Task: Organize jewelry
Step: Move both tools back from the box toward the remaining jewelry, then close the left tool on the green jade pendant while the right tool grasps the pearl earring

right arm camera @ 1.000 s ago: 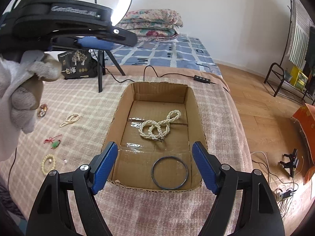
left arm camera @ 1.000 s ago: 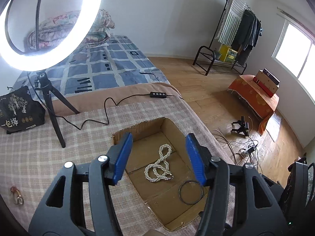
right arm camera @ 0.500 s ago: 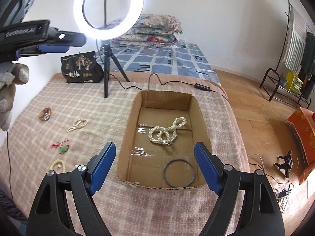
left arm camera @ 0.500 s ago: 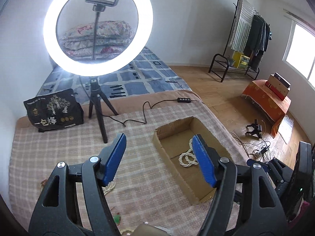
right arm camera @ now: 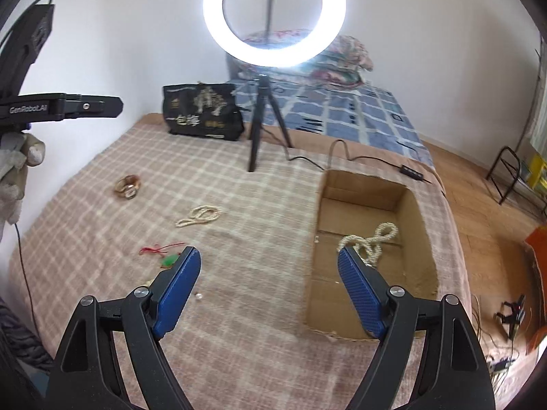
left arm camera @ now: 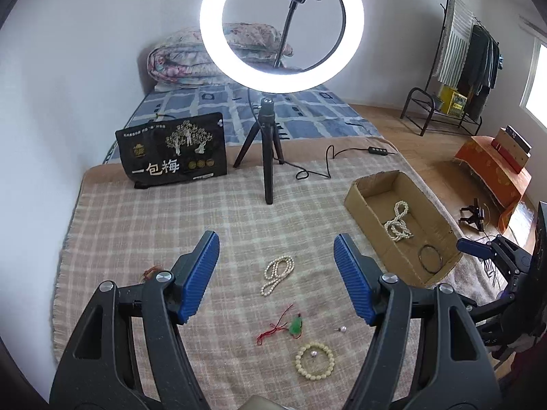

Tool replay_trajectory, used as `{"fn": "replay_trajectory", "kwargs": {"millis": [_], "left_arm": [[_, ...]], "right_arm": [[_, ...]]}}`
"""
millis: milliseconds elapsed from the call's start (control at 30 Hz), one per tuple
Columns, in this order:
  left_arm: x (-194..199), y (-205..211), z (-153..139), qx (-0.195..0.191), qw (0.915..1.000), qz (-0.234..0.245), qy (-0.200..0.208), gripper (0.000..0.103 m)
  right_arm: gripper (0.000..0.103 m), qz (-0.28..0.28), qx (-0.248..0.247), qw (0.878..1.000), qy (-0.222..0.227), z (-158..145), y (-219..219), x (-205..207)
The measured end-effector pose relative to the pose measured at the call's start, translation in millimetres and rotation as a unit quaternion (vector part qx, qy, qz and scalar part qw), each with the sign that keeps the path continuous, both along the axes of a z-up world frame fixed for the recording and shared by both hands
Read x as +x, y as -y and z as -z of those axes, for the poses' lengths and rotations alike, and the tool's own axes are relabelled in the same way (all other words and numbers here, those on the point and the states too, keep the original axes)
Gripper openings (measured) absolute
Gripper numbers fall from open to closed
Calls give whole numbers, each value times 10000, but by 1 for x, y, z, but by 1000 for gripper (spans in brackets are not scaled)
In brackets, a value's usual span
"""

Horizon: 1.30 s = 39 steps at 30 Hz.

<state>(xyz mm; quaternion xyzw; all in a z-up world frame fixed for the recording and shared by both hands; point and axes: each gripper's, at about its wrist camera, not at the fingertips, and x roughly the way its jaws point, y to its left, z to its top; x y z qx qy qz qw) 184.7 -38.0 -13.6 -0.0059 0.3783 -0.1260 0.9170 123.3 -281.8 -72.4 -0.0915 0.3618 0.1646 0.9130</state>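
Observation:
A cardboard box [left arm camera: 355,201] [right arm camera: 420,239] on the checked blanket holds a large pearl necklace [left arm camera: 398,223] [right arm camera: 371,239] and a dark bangle [left arm camera: 430,259]. On the blanket lie a small pearl strand [left arm camera: 277,273] [right arm camera: 200,215], a red-cord green pendant [left arm camera: 290,328] [right arm camera: 164,254], a cream bead bracelet [left arm camera: 314,360], a tiny pearl [left arm camera: 342,329] [right arm camera: 197,295] and a gold bangle [right arm camera: 128,186]. My left gripper [left arm camera: 276,276] is open and empty above the small strand. My right gripper [right arm camera: 270,288] is open and empty over the blanket, left of the box.
A ring light on a tripod [left arm camera: 268,157] [right arm camera: 259,126] stands at the back, its cable [left arm camera: 324,164] trailing to a remote. A black bag [left arm camera: 174,150] [right arm camera: 203,112] stands left of it. The bed's right edge drops to the wooden floor [right arm camera: 478,205].
My left gripper has swung left from over the box to above the loose jewelry. My right gripper has also turned left, so the box now sits to its right.

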Motion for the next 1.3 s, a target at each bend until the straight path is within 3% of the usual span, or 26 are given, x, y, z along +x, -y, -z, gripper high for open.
{"fn": "replay_trajectory", "kwargs": {"millis": [133,367,500,633,700,867,967,1067,1300], "left_arm": [[-8,-16,17,-206,9997,38,-115,71],[-16,-10,46,-47,9992,337,-205,71],[-18,2,69,102,9973,561,-457,57],[-17,14,94,124,9940,765,-766,53],[-17,19,105,136,9919,884,-904,46],[-11,30,132,89,9853,1089,-1314,46],[-6,35,147,86,9816,1158,-1516,44],[-1,40,158,133,9787,1183,-1673,33],[7,51,175,261,9757,1207,-1811,33]], "right_arm": [[82,-218,-176,9996,-11,10,-19,-6],[82,-577,-190,9973,-411,36,-35,-4],[80,-917,-316,9930,-668,54,-46,-5],[63,-1181,-313,9868,-1063,74,-50,1],[57,-1240,-289,9843,-1224,82,-50,5],[41,-1388,-264,9789,-1479,95,-55,11],[37,-1507,-356,9759,-1536,102,-62,12],[29,-1625,-463,9724,-1610,108,-68,13],[23,-1679,-550,9694,-1705,121,-74,20]]}}
